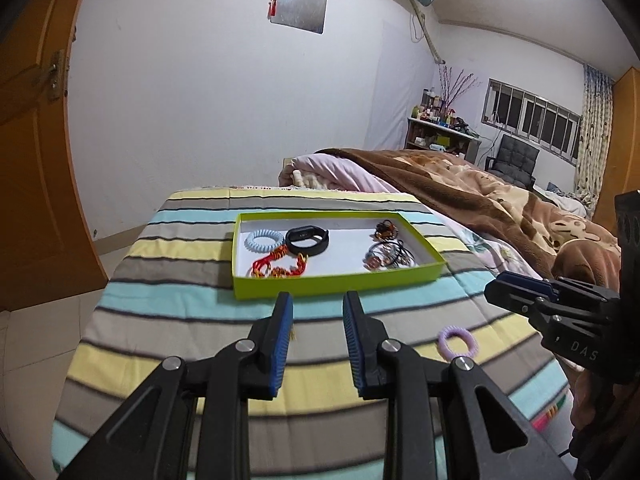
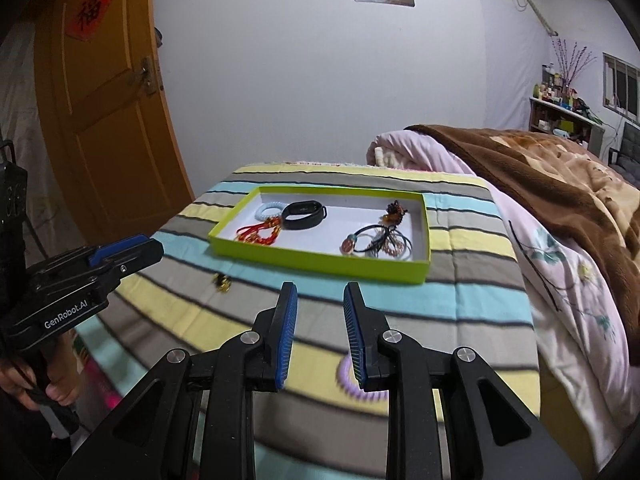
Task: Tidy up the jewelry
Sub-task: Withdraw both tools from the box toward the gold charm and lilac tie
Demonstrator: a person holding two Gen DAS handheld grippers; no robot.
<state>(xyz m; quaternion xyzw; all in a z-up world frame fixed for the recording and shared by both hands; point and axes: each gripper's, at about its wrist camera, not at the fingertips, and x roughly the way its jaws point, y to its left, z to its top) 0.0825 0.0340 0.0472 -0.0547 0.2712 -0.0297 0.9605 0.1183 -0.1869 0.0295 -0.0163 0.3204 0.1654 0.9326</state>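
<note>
A lime-green shallow box (image 1: pixel 304 286) (image 2: pixel 304 262) lies on the striped blanket. It holds a pale blue coil tie (image 1: pixel 263 240), a black wristband (image 1: pixel 307 240) (image 2: pixel 303 214), a red and gold cord charm (image 1: pixel 280 266) (image 2: pixel 258 234) and dark rings and beads at its right end (image 1: pixel 388 254) (image 2: pixel 378 240). A purple coil tie (image 1: pixel 455 342) (image 2: pixel 352 388) lies on the blanket outside the box, partly hidden under my right gripper (image 2: pixel 320 292). A small gold piece (image 2: pixel 222 282) lies loose near my left gripper (image 1: pixel 318 300). Both grippers are open and empty.
The striped blanket (image 1: pixel 180 332) covers the foot of a bed; a brown quilt (image 1: pixel 480 196) is heaped to the right. An orange door (image 2: pixel 104 120) and tiled floor are at the left. Shelves and a chair (image 1: pixel 516 156) stand far right.
</note>
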